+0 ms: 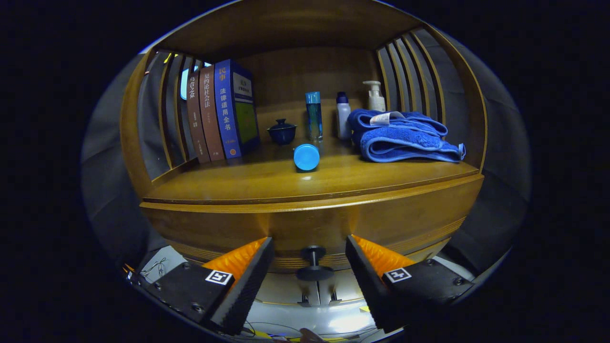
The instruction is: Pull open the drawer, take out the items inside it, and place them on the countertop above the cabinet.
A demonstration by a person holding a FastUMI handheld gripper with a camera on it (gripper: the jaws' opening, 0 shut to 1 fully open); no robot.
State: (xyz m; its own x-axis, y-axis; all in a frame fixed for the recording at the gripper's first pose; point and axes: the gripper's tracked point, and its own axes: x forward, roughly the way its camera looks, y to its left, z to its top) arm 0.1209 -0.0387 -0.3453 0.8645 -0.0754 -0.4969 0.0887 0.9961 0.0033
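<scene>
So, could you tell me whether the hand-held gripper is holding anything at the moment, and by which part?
Nothing is held: the hand-held gripper is open, with the drawer knob between its fingers, untouched.

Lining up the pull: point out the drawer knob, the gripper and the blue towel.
knob (313, 261): gripper view, its stem
gripper (310, 259): gripper view, open gap between its fingertips, around the knob
towel (405, 138): gripper view, folded front

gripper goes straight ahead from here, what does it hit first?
Most likely the drawer knob: it sits between the open fingers of the gripper, untouched by either. Behind it is the drawer front. Depth is hard to judge in this view.
</scene>
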